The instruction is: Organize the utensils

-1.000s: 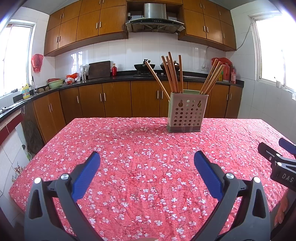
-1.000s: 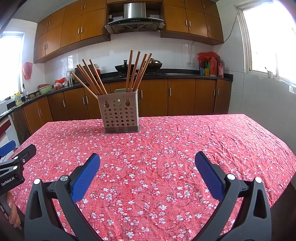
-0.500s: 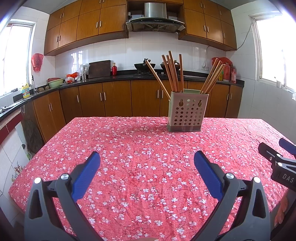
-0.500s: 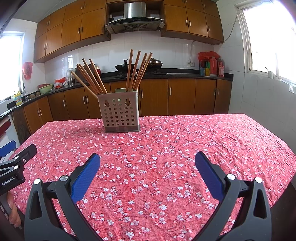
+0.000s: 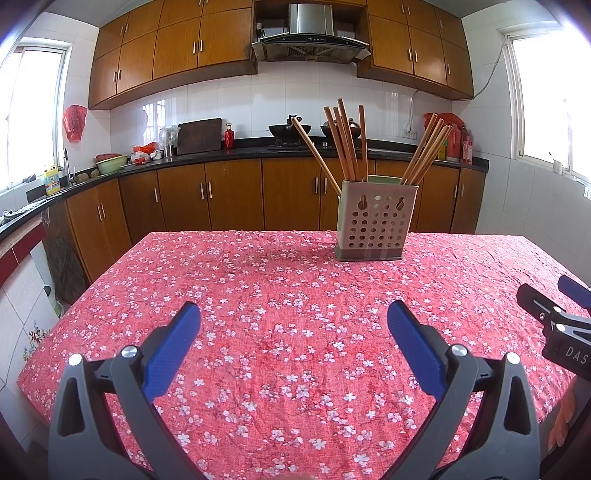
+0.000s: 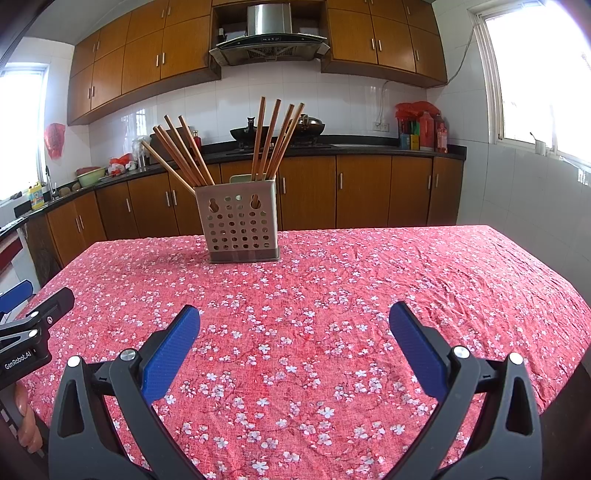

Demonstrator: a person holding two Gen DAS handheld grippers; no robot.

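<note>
Left gripper [image 5: 293, 317]: lower centre of the left wrist view, blue-padded fingers [image 5: 173, 347] spread wide, nothing between them, held above the tablecloth [image 5: 280, 295]; its black body also shows at the left edge of the right wrist view. Right gripper [image 6: 294, 319]: lower centre of its own view, fingers likewise spread wide and empty; one black arm of it shows at the right edge of the left wrist view. Utensil holder [image 5: 375, 225]: perforated, grey, upright on the far part of the table, right of centre in the left wrist view and left of centre in the right wrist view [image 6: 240, 225], well apart from both grippers. Chopsticks [image 5: 343, 140]: wooden, standing in the holder in two bunches, one fanned left and one leaning right; whether a divider separates them cannot be told. Tablecloth: red with white blossoms, wrinkled. Background, upper frame: wooden cabinets [image 5: 177, 48]; range hood [image 5: 310, 33]; wok [image 6: 245, 132] on the black counter.
</note>
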